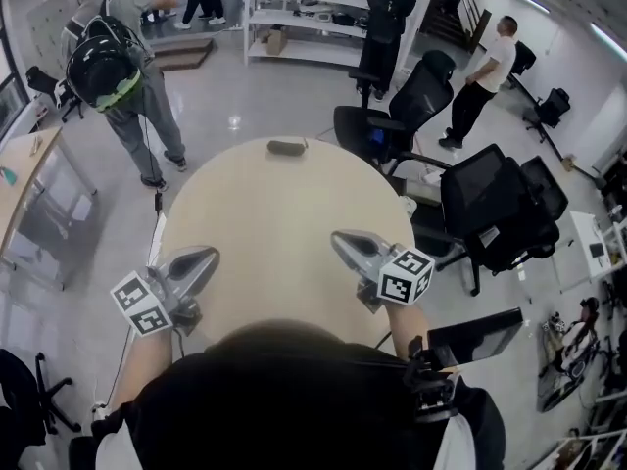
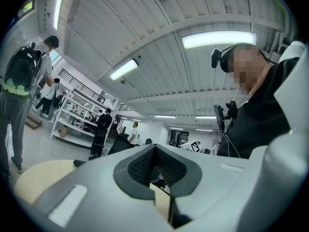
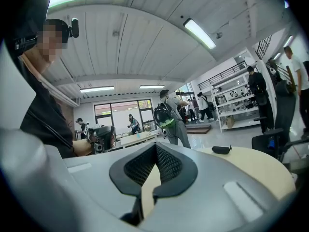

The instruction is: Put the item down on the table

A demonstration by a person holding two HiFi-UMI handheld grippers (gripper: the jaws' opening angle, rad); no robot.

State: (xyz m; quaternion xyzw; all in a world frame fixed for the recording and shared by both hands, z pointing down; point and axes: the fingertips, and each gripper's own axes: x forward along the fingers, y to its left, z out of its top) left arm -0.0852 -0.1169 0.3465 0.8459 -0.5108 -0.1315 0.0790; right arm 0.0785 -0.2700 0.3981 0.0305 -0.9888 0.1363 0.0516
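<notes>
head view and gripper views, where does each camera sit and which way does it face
Head view: on the person's head, looking steeply down at the round table; forearms, left gripper and right gripper show.
Left gripper view: on the left gripper, looking along its shut jaws across the table; person's torso at right.
Right gripper view: on the right gripper, along its shut jaws; torso at left.
Head and right gripper views share the dark item.

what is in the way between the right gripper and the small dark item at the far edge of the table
Nothing visible. Only bare wood lies between the right gripper and the dark item, which rests alone near the far edge of the table.
</notes>
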